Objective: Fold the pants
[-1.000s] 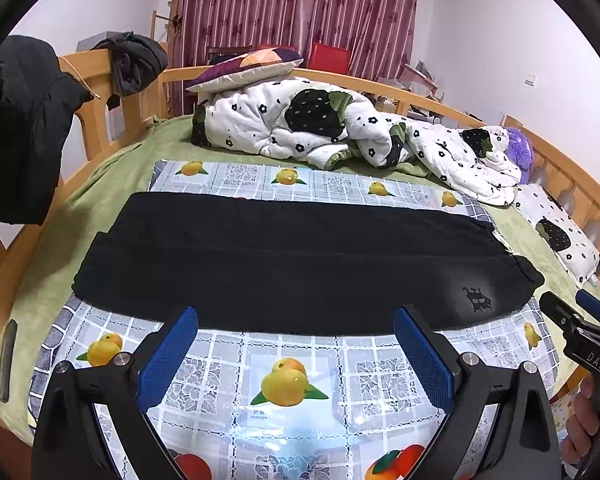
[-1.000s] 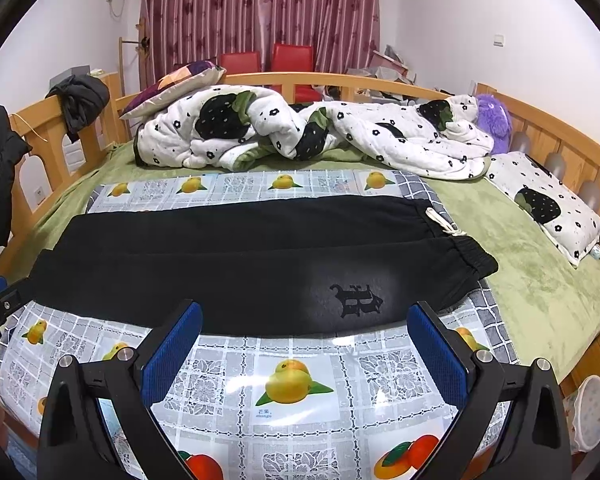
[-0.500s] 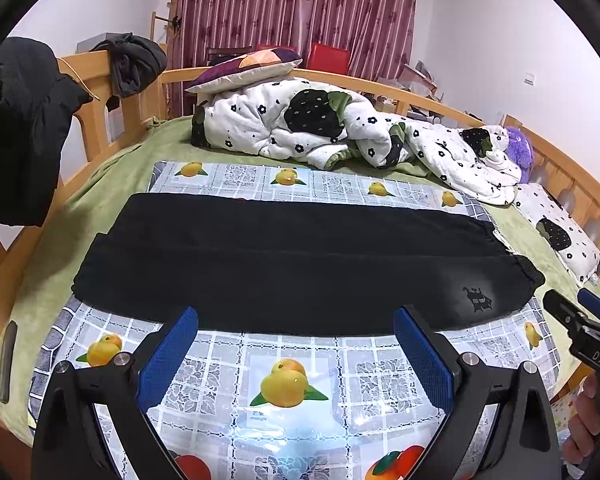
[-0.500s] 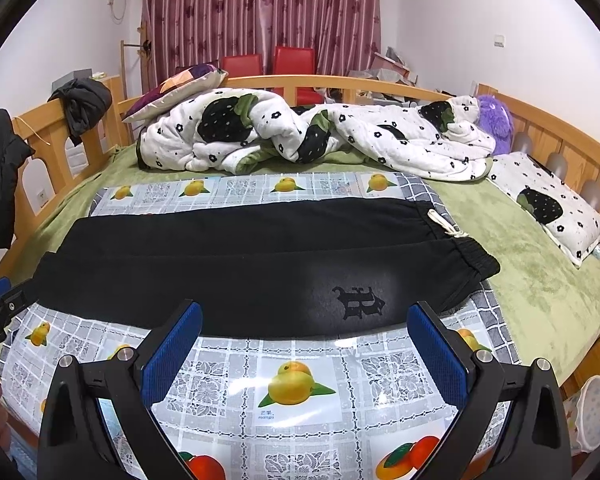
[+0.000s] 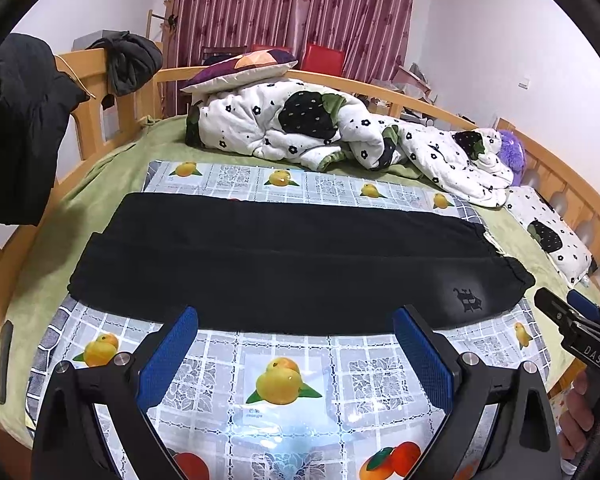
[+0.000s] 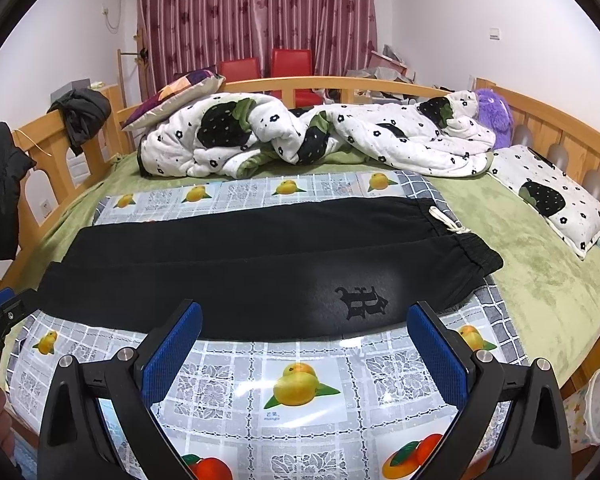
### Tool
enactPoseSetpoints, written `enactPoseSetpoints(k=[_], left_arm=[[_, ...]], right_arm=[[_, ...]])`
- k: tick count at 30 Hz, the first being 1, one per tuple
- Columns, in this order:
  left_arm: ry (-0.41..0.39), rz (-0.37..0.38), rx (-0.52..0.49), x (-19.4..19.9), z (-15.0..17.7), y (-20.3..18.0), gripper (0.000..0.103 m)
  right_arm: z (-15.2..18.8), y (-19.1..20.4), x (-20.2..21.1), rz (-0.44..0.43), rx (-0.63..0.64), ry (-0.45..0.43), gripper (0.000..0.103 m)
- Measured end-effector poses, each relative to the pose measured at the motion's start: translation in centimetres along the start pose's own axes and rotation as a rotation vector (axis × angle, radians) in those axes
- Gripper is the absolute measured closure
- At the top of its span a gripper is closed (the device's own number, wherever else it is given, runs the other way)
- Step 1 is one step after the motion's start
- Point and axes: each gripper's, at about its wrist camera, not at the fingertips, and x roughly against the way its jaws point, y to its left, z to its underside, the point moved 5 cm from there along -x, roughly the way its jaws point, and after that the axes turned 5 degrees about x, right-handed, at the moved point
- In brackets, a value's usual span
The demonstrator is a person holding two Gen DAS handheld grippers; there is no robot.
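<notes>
Black pants [image 5: 284, 264] [image 6: 260, 264] lie flat across the fruit-print cloth [image 5: 284, 380] [image 6: 300, 392] on the bed, one leg over the other, waistband and white drawstring to the right, cuffs to the left. A dark emblem [image 6: 360, 300] marks the near leg by the waist. My left gripper [image 5: 296, 320] hovers open just short of the pants' near edge, nothing between its blue pads. Toward the waist end, my right gripper [image 6: 305, 316] is open too, its fingers either side of the emblem, above the cloth.
A rumpled white floral quilt [image 5: 340, 136] and pillows lie along the far side of the bed. A wooden bed rail [image 6: 560, 128] runs round the bed, dark clothes [image 5: 16, 128] hang on it at left. A purple plush toy [image 6: 494, 120] sits at the far right.
Both views have shifted very slightly; the right gripper has edged a little nearer to the pants. The pants have not moved and both grippers stay open.
</notes>
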Motion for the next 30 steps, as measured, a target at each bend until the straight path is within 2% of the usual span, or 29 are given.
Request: enactPoseSetpoints(k=[4,7,9,11,13,16,19,23,26,28,30], left_arm=[[-0.025,-0.004,0.016,-0.1,-0.3,0.4,0.004],[0.028,0.011,0.035,-0.8,0.0,0.5,0.005],[0.032,0.035,0.045,-0.5,-0.1,0.6,0.005],[0.006,0.019,0.034,-0.3,-0.2,0.6,0.005],[-0.004,-0.018,0.027,-0.3,-0.2,0.8,0.005],[0.009,0.002,0.040,-0.3,-0.1,1.1,0.005],[-0.016,-0.012,0.030,0.1,-0.5,1.3,0.005],[-0.014,-0.014,0.044,0.3,-1.0,1.3,0.005],[-0.025,-0.019,0.011,0.8,-1.7,0.6,0.005],[-0.011,-0.020,0.000,1.4,-2.0,0.2,0.005],[0.006,0.014,-0.009,2.1,-2.0,0.0,0.005]], right_arm=[[0.1,0.1,-0.2,-0.013,-0.002,0.007,0.002],[0.1,0.2,-0.2,-0.025,-0.011,0.011,0.002],[0.2,0.3,-0.3,-0.026,-0.015,0.018,0.002],[0.2,0.3,-0.3,-0.026,-0.021,0.026,0.002],[0.1,0.5,0.2,-0.050,-0.020,-0.003,0.002],[0.0,0.5,0.1,-0.050,-0.022,-0.007,0.002],[0.1,0.5,-0.1,-0.059,-0.036,0.013,0.002],[-0.2,0.6,0.8,-0.048,-0.035,-0.048,0.002],[-0.6,0.7,1.0,-0.041,-0.030,-0.055,0.002],[-0.7,0.7,1.2,-0.068,-0.037,-0.036,0.002],[-1.0,0.6,2.0,-0.099,-0.043,-0.034,0.003]])
